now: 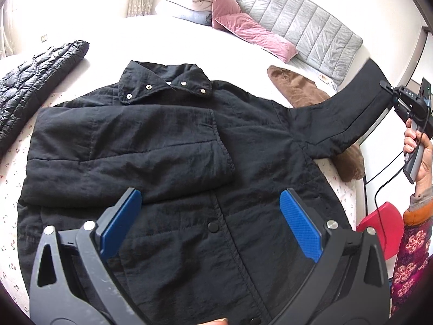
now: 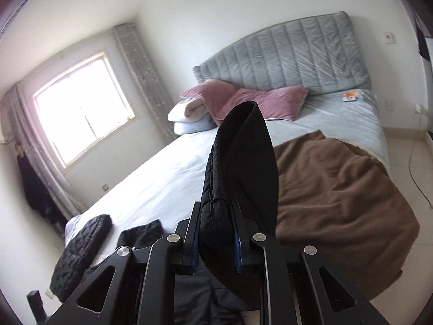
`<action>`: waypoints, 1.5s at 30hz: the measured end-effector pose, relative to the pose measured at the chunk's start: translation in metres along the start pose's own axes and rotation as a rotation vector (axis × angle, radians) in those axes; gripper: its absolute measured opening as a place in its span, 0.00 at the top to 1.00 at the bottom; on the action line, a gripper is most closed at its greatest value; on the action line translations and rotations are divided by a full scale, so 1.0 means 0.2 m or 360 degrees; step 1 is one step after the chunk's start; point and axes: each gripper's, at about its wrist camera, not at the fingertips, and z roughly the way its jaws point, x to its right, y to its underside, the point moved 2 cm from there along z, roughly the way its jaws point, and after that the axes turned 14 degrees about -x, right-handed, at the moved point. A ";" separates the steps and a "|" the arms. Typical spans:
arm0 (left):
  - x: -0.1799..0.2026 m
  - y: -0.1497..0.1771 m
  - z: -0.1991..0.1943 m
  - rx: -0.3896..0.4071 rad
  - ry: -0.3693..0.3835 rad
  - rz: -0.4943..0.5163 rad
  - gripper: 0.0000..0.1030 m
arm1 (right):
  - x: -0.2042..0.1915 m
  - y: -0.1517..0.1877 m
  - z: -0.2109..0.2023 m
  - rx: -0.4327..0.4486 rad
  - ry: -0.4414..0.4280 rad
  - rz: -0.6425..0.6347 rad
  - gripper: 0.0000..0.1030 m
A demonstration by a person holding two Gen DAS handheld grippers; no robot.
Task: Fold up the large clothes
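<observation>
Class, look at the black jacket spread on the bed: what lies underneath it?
Under the black jacket a white floral bedsheet shows at its edges, and a brown blanket pokes out beneath the lifted sleeve. Anything directly beneath the jacket's body is covered.

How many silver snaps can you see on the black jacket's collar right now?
4, in a row along the collar of the black jacket: far left, left of centre, right of centre, far right. More may hide under the fold.
</observation>
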 end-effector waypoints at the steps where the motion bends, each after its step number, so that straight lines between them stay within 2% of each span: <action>1: -0.02 -0.01 -0.01 0.0009 0.0003 -0.0014 0.01 | -0.11 0.00 0.03 -0.0025 -0.0034 -0.0045 0.82; 6: -0.18 -0.04 -0.07 0.0063 0.0049 -0.0109 0.01 | -0.70 0.09 0.23 -0.0208 -0.0215 -0.0294 0.82; 11: -0.34 -0.05 -0.08 0.0115 0.0058 -0.0204 0.01 | -1.04 0.31 0.49 -0.0420 -0.0362 -0.0407 0.78; 13: -0.40 -0.06 -0.05 0.0116 0.0058 -0.0237 0.01 | -1.10 0.40 0.61 -0.0497 -0.0400 -0.0412 0.72; 14: -0.42 -0.07 -0.04 0.0117 0.0060 -0.0246 0.01 | -1.11 0.45 0.66 -0.0545 -0.0468 -0.0398 0.67; 15: -0.44 -0.08 -0.02 0.0113 0.0056 -0.0258 0.01 | -1.12 0.48 0.71 -0.0604 -0.0532 -0.0370 0.51; 16: -0.46 -0.08 0.00 0.0100 0.0054 -0.0271 0.01 | -1.11 0.52 0.75 -0.0665 -0.0559 -0.0332 0.43; 17: -0.47 -0.09 0.02 0.0087 0.0063 -0.0277 0.01 | -1.09 0.55 0.77 -0.0690 -0.0566 -0.0295 0.38; 19: -0.48 -0.11 0.06 0.0061 0.0101 -0.0285 0.01 | -1.03 0.60 0.76 -0.0689 -0.0536 -0.0268 0.38; 23: -0.43 -0.19 0.17 0.0007 0.0177 -0.0265 0.02 | -0.74 0.66 0.71 -0.0660 -0.0336 -0.0123 0.35; 27: -0.35 -0.29 0.38 -0.0152 0.0275 -0.0268 0.11 | -0.46 0.81 0.70 -0.0697 -0.0122 -0.0011 0.34; 29: -0.31 -0.32 0.51 -0.0238 0.0289 -0.0278 0.17 | -0.35 0.91 0.69 -0.0731 -0.0074 0.0054 0.34; 30: -0.29 -0.32 0.55 -0.0264 0.0279 -0.0288 0.30 | -0.30 0.95 0.70 -0.0750 -0.0061 0.0077 0.34; 31: -0.27 -0.33 0.59 -0.0272 0.0260 -0.0291 0.55 | -0.27 0.98 0.72 -0.0772 -0.0045 0.0083 0.34; 32: -0.25 -0.33 0.61 -0.0263 0.0192 -0.0284 0.68 | -0.23 0.99 0.74 -0.0797 -0.0015 0.0090 0.34; 33: -0.23 -0.32 0.61 -0.0219 0.0092 -0.0272 0.86 | -0.18 0.98 0.74 -0.0787 0.0021 0.0105 0.34; 34: -0.21 -0.31 0.57 -0.0148 0.0055 -0.0265 0.90 | -0.14 0.96 0.72 -0.0743 0.0040 0.0121 0.34; 36: -0.19 -0.29 0.46 0.0038 0.0051 -0.0278 0.91 | -0.04 0.92 0.69 -0.0624 0.0061 0.0162 0.34; 37: -0.18 -0.28 0.42 0.0081 0.0000 -0.0262 0.90 | 0.00 0.90 0.66 -0.0590 0.0074 0.0191 0.34; 38: -0.16 -0.28 0.40 0.0087 -0.0094 -0.0233 0.89 | 0.05 0.89 0.66 -0.0568 0.0101 0.0224 0.34; 40: -0.16 -0.28 0.43 -0.0001 -0.0368 -0.0194 0.75 | 0.16 0.88 0.66 -0.0547 0.0201 0.0284 0.34; 41: -0.17 -0.28 0.44 -0.0010 -0.0466 -0.0202 0.74 | 0.22 0.88 0.66 -0.0542 0.0269 0.0309 0.34; 42: -0.18 -0.28 0.43 0.0015 -0.0505 -0.0219 0.73 | 0.26 0.87 0.67 -0.0551 0.0340 0.0329 0.36; 43: -0.19 -0.27 0.39 0.0061 -0.0463 -0.0234 0.73 | 0.30 0.86 0.67 -0.0569 0.0413 0.0343 0.37; 45: -0.19 -0.25 0.33 0.0184 -0.0237 -0.0246 0.71 | 0.34 0.83 0.66 -0.0564 0.0474 0.0366 0.41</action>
